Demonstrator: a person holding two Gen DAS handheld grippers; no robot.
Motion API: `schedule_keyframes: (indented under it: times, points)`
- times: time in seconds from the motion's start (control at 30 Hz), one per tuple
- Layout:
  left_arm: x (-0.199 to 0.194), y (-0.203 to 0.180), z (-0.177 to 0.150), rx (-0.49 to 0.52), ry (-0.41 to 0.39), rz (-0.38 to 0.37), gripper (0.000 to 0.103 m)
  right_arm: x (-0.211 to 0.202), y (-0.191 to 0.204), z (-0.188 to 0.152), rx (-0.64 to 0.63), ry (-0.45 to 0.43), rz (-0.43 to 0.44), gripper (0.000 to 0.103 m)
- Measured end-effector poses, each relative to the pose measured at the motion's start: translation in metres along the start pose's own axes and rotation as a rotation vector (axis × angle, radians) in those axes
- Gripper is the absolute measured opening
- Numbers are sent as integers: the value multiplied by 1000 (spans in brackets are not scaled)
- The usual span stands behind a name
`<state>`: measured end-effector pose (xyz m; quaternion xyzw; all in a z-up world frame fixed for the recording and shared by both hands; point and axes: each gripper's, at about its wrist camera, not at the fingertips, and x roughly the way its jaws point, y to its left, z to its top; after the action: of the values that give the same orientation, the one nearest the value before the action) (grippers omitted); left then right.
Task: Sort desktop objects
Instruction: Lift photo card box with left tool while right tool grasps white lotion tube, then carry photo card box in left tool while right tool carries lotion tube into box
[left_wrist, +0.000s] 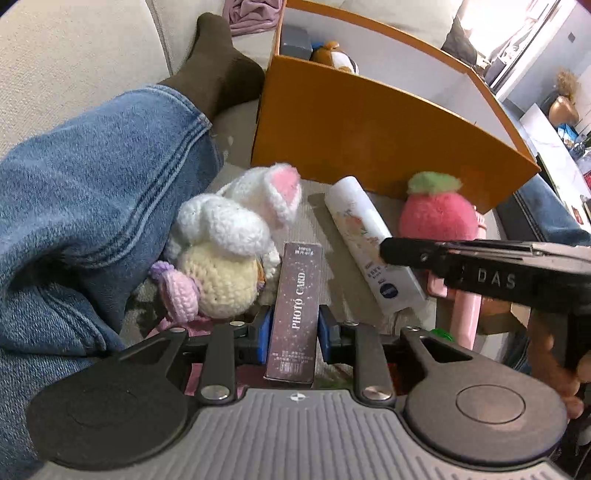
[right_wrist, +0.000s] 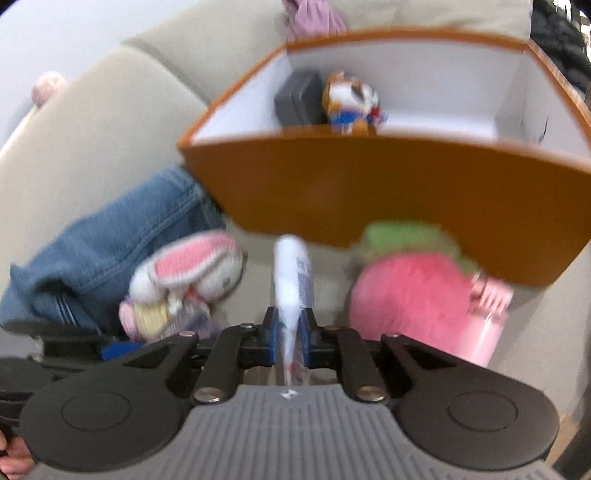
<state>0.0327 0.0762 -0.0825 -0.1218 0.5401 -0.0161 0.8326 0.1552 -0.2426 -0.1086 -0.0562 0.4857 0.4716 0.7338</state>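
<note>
Item one, nearest: left gripper, blue pads closed on a dark box marked PHOTO CARD, held upright at 6 o'clock of the left wrist view. Item two: right gripper, jaws narrow and pinched on the flat end of a white tube, which pointed toward 12 o'clock; the right wrist view was blurred, so print on the tube was unreadable there. Item three: crocheted white rabbit, at 10 o'clock from the box, beside a denim-clad leg. Item four: pink strawberry plush with green top, at 2 o'clock, lying partly on a pink object of uncertain kind, just against the front wall of the bin. Item five, farthest: orange bin, white inside, standing on a beige sofa rather than any surface. Contents, as judged: a dark grey box and a small bear-like plush were already sorted into the far left corner. Remaining: two pieces in hand and not yet over the bin, rabbit and strawberry still outside; roughly a third done, by estimate. View differences: the left view alone showed the right gripper from the side, the box lettering and a dark sock; the right view alone showed the bin's open interior and floor.
</note>
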Motion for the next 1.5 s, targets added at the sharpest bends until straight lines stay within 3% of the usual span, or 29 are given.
schedule_keyframes:
  times: [0.13,0.23,0.3,0.57,0.7,0.93,1.2,1.37,1.5]
  points:
    - [3,2,-2,-10,10,-7,29,3,6,-11,-61,33,-51,26]
    - [4,0,-1,-4,6,-3,29,13,5,-18,-59,54,-92,27]
    - [3,0,-2,1,1,1,29,10,2,-21,-45,45,-92,13]
    - [-17,-7,2,16,-83,-2,26,-38,14,-12,-99,-118,-114,10]
    - [-36,-13,14,13,-140,-33,26,-59,18,3,-116,-183,-118,9]
    - [-74,-26,39,37,-232,-104,26,-94,17,28,-133,-212,-50,9]
    - [-93,-40,88,106,-313,-103,26,-128,17,82,-167,-300,-9,8]
    - [-89,-46,120,123,-334,-93,26,-136,10,122,-171,-369,-79,8]
    - [-67,-41,143,99,-310,-80,26,-107,-10,147,-121,-330,-137,8]
